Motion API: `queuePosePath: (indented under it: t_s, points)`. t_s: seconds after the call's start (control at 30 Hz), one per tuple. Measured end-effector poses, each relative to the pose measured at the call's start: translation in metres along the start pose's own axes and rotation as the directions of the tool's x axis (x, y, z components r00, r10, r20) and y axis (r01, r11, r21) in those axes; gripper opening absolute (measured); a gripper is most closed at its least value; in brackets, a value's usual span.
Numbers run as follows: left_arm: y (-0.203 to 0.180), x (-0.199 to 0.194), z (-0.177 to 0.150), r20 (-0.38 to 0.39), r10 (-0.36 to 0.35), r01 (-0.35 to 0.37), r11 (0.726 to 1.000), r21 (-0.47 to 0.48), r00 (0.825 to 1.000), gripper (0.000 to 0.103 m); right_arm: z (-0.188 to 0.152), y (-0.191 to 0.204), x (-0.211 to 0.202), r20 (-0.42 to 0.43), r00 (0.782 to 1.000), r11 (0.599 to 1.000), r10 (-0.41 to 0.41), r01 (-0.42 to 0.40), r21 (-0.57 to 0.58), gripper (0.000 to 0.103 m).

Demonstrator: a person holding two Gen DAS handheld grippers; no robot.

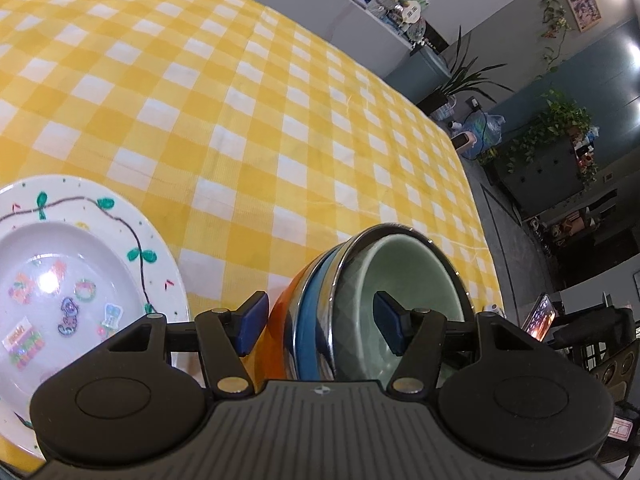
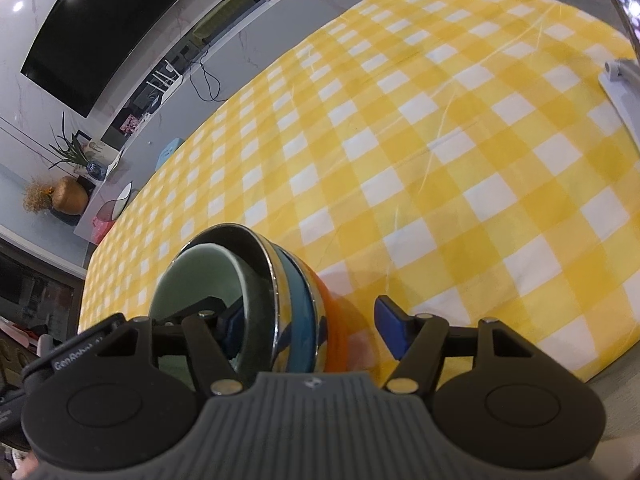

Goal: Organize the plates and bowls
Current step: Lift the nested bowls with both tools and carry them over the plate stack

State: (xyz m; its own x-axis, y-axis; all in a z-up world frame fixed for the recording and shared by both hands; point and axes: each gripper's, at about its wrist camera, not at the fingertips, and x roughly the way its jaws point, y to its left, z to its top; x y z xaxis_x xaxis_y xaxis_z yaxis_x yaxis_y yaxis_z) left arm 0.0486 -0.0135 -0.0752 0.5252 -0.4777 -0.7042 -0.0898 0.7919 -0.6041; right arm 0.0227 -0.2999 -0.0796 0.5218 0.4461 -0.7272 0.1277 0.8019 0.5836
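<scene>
We've got both grippers straddling opposite walls of nested bowl stack near table edge, one pad inside, one outside.

Left gripper and right gripper: jaws spread wide, pads not pinching anything yet, stack just sitting on yellow checked tablecloth.

Worries: glazed ceramic looks slick, so uneven squeeze could tilt stack or pop pale green inner bowl loose. Cloth could bunch and drag.

Stack: orange outside, blue band, shiny rim.

Painted deep plate just beside, glossy, stickers inside; bumping it seems possible.
</scene>
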Motion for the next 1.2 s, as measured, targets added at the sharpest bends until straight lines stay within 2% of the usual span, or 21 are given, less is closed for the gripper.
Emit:
queuePosePath:
  t_s: [0.27,0.33,0.5,0.77,1.2]
  points:
    - [0.0,0.003,-0.005,-0.04,0.011,-0.011,1.0,0.005,0.999,0.067,-0.001,0.002,0.008,-0.058,0.998,1.0,0.018,-0.019,-0.008,0.064]
    - [0.001,0.005,-0.005,-0.051,0.013,-0.013,1.0,0.001,0.999,0.063,-0.001,0.002,0.01,-0.071,0.997,1.0,0.022,-0.023,-0.006,0.062]
    - [0.004,0.006,-0.006,-0.061,0.0,0.0,1.0,-0.013,0.998,0.062,-0.001,0.001,0.014,-0.101,0.994,0.999,0.046,-0.045,0.007,0.056]
    - [0.007,0.005,-0.004,-0.063,-0.012,0.01,0.999,-0.033,0.998,0.062,-0.002,0.002,0.013,-0.097,0.995,1.0,0.023,-0.023,0.002,0.049]
    - [0.001,0.006,-0.006,-0.066,-0.009,0.008,1.0,-0.022,0.998,0.062,-0.002,-0.002,0.012,-0.095,0.995,1.0,0.023,-0.021,0.023,0.047]
